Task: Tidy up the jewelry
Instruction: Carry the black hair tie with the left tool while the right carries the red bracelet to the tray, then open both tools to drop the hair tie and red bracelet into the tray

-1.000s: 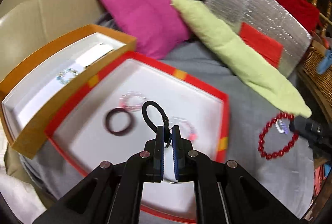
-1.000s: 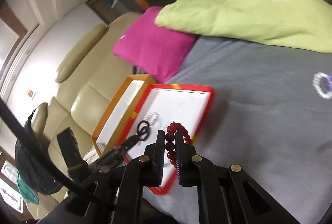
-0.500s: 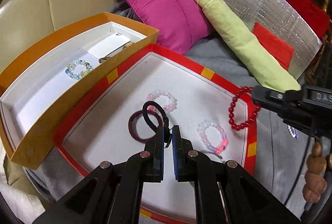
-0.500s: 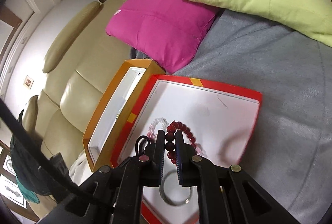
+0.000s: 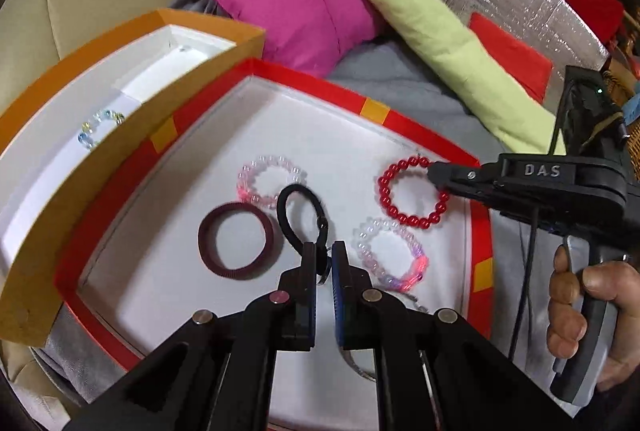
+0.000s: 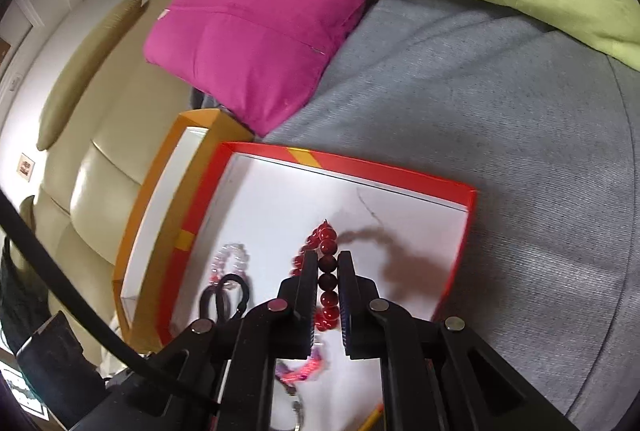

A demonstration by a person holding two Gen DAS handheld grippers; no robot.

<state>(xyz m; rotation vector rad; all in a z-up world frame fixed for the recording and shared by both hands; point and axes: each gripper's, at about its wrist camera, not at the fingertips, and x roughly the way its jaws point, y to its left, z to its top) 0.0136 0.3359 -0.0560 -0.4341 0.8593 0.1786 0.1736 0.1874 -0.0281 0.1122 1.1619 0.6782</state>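
Tools both clench: left tool (image 5: 323,259) on black hair tie (image 5: 300,215), right tool (image 6: 325,271) on red bead bracelet (image 6: 325,263).

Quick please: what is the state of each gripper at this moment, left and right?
Left gripper: closed on the black hair tie.
Right gripper: closed on the red bead bracelet, over the red tray.

My left wrist camera looks down along its fingers, close over the red tray (image 5: 416,129). My right wrist camera faces the same tray (image 6: 384,177) from the opposite side, equally close.
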